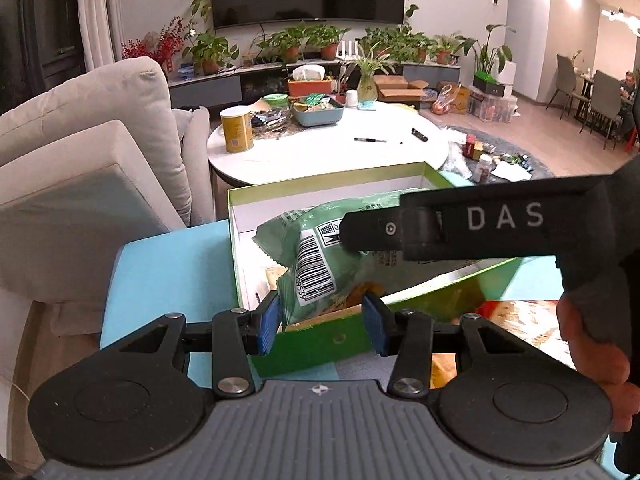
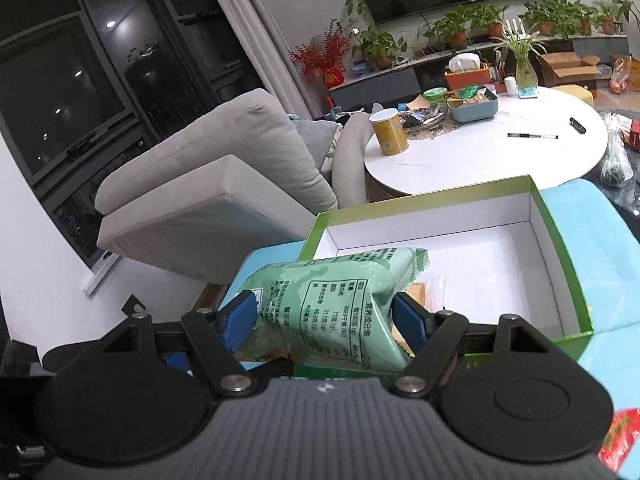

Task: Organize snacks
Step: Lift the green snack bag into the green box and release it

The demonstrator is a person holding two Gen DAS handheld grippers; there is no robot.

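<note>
Right gripper (image 2: pixel 324 320) is clamped on a pale green snack bag (image 2: pixel 332 304), blue pads pressing both sides of the packet. Bag hangs over the near-left corner of the green box (image 2: pixel 560 240), its far end tilted up and reaching over the box's white floor. Left-wrist view shows the same bag (image 1: pixel 316 248) with the barcode side facing up, the right gripper's black finger (image 1: pixel 372 230) coming in from the right edge and lying across it.

Left gripper (image 1: pixel 322 322) stands with jaws apart, holding nothing; the bag's lower end sits between the blue pads, contact unclear. It hovers at the box's near wall (image 1: pixel 320 344).

Box rests on a light blue surface (image 1: pixel 168 272), open top, far half of its floor bare. Another wrapper, orange-brown, lies in the box under the green bag; details hidden. Red-and-orange snack packet (image 1: pixel 516 320) lies on the blue surface just right of the box.

Behind: round white table (image 2: pixel 480 160) with a yellow can (image 2: pixel 388 132) near its left edge, a teal tray (image 2: pixel 474 108) of small packets toward the far edge, a pen (image 2: pixel 532 135) near the right edge. Beige sofa (image 2: pixel 224 160) stands left of the table.
</note>
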